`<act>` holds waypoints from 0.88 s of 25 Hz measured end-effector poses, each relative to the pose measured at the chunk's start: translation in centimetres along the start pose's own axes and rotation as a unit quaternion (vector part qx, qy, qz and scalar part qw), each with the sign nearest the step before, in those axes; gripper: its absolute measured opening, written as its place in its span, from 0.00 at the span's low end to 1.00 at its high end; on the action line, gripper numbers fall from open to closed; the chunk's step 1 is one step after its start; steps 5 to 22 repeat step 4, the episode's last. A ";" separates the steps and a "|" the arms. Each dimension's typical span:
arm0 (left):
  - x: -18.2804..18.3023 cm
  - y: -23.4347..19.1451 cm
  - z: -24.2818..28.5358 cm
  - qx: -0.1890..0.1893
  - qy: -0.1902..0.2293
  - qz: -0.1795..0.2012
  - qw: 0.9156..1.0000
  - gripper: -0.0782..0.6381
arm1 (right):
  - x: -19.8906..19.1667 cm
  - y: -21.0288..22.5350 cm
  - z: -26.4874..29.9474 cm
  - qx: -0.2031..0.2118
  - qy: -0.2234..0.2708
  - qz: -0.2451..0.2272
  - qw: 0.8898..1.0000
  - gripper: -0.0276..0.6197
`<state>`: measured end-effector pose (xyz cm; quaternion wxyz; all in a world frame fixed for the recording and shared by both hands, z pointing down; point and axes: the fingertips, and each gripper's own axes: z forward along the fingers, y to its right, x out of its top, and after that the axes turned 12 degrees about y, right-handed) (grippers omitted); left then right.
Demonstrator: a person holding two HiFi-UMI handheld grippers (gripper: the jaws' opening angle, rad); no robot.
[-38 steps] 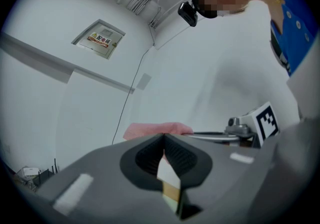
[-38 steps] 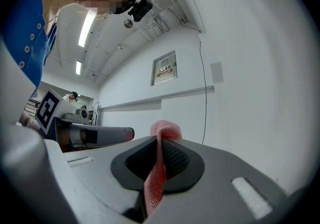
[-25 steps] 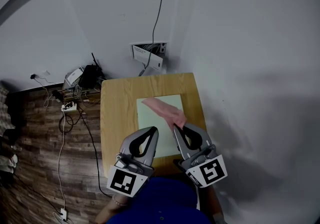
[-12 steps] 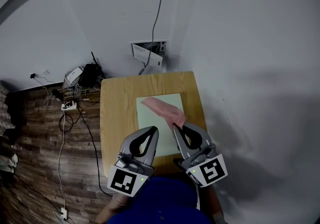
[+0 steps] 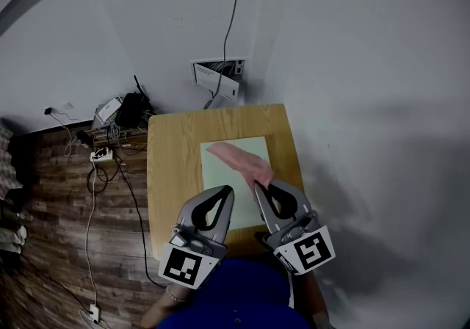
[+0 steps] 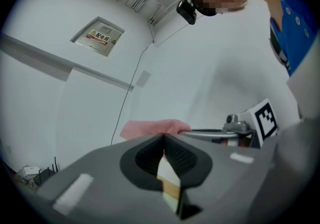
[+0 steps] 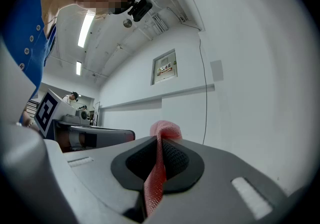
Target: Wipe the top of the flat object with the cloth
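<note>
Here, a wooden table [image 5: 170,166] bears the flat object [image 5: 218,177], a pale green rectangular sheet whose long side runs away from the person. Across it lies the cloth [image 5: 236,159], pink and mesh-woven, slanting toward the far left, its near end pinched in the closed right gripper [image 5: 258,189]. The left gripper [image 5: 227,190], just beside, is closed on nothing. The wall sign [image 6: 97,36] seems too small to read

A: Head view dim, greyish, dark vignette at corners, soft shadows on the wall [image 5: 382,195] at right.
B: 2 gripper views: heavy fisheye, black corners. Ceiling strip lights [image 7: 86,28] glare in the right one. Left hand-held gripper [image 6: 164,138] close up, blurred.
</note>
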<state>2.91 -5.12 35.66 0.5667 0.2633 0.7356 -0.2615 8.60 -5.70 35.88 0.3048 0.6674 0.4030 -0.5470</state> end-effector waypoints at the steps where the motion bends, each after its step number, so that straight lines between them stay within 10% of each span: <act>1: 0.0 0.0 0.0 0.000 0.000 0.000 1.000 0.11 | -0.1 0.0 0.0 0.002 -0.001 0.001 1.000 0.06; 22: -0.1 0.1 0.2 0.000 0.000 0.000 1.000 0.11 | -0.2 -0.1 0.0 0.007 -0.003 0.001 1.000 0.06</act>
